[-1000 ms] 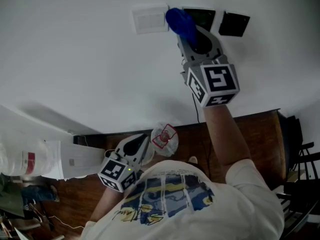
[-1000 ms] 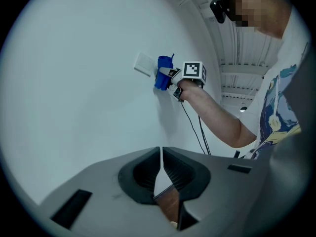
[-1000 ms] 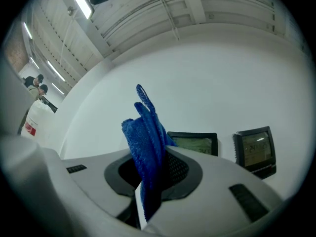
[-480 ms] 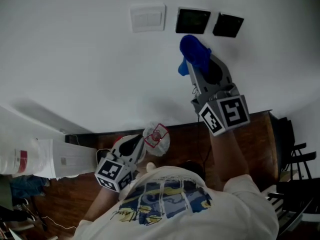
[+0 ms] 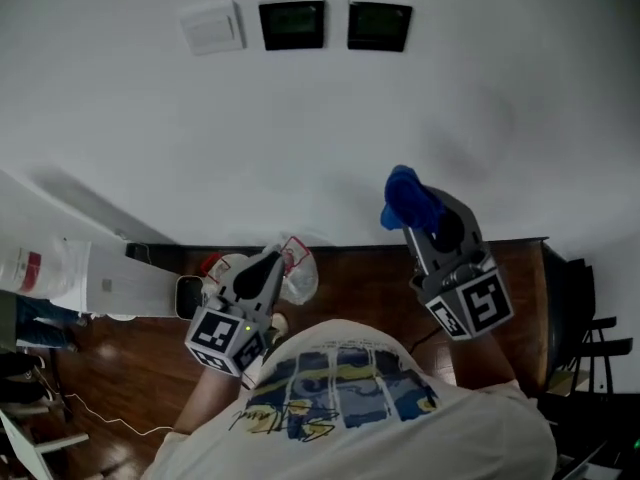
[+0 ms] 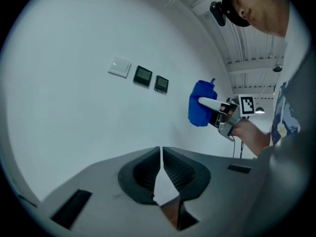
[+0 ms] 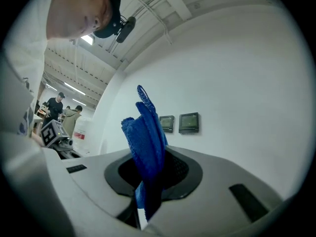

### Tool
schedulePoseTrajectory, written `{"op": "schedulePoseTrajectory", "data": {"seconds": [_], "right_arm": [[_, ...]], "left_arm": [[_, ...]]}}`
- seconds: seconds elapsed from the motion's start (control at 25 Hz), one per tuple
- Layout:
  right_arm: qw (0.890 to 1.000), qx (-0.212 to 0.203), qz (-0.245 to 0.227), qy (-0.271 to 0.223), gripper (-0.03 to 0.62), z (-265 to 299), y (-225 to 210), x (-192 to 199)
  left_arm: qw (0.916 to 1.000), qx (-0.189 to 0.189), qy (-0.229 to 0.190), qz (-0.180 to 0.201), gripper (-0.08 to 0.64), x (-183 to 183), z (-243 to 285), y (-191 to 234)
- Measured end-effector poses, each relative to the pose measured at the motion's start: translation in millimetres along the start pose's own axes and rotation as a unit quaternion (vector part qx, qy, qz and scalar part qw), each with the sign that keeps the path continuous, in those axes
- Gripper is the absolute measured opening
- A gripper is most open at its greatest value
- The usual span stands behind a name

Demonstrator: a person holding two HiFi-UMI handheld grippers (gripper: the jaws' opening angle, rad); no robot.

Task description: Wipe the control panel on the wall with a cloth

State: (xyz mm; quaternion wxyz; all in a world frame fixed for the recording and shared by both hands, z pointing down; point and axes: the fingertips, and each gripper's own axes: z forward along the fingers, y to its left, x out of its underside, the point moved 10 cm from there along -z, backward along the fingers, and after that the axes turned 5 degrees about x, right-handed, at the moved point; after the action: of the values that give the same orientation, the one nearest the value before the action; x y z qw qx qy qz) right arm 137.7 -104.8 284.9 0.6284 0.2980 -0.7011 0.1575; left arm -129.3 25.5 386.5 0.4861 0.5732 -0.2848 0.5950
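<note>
Two dark control panels (image 5: 292, 24) (image 5: 380, 26) hang high on the white wall beside a white switch plate (image 5: 212, 26). My right gripper (image 5: 415, 213) is well below them, off the wall, shut on a bunched blue cloth (image 5: 408, 200). In the right gripper view the cloth (image 7: 147, 142) stands up out of the jaws, with the panels (image 7: 188, 122) small behind it. My left gripper (image 5: 262, 273) hangs low at the person's waist, jaws together and holding nothing (image 6: 161, 154). From the left gripper view the panels (image 6: 143, 75) and the cloth (image 6: 200, 110) both show.
Dark wood floor runs along the wall's foot. A crumpled plastic bag (image 5: 298, 270) lies by the left gripper's tip, a white container (image 5: 40, 268) stands at left and a black chair (image 5: 590, 298) at right. People (image 7: 59, 105) stand far off.
The right gripper has come down and away from the panels with the blue cloth still held. The left gripper stayed low and shut.
</note>
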Motion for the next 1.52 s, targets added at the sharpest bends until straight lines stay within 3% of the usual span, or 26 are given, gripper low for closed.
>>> {"op": "schedulePoseTrajectory", "data": {"seconds": [0.28, 0.6, 0.84, 1.52], "right_arm": [[0.999, -0.013, 0.028, 0.040, 0.089, -135.2, -80.0, 17.2], [0.996, 0.010, 0.051, 0.067, 0.089, -251.5, -110.4, 18.1], [0.995, 0.041, 0.058, 0.066, 0.086, -293.2, -116.4, 19.8], [0.994, 0.016, 0.069, 0.082, 0.086, -317.7, -94.8, 16.1]], "left_arm": [[0.9998, -0.015, -0.007, 0.006, 0.017, 2.8, 55.1, -119.8], [0.9999, 0.010, 0.003, 0.013, 0.017, 6.8, 80.8, -219.7], [0.9994, 0.030, 0.003, 0.017, 0.017, 7.7, 86.1, -252.3], [0.9993, 0.033, 0.008, 0.016, 0.017, 33.7, 67.4, -283.6]]}}
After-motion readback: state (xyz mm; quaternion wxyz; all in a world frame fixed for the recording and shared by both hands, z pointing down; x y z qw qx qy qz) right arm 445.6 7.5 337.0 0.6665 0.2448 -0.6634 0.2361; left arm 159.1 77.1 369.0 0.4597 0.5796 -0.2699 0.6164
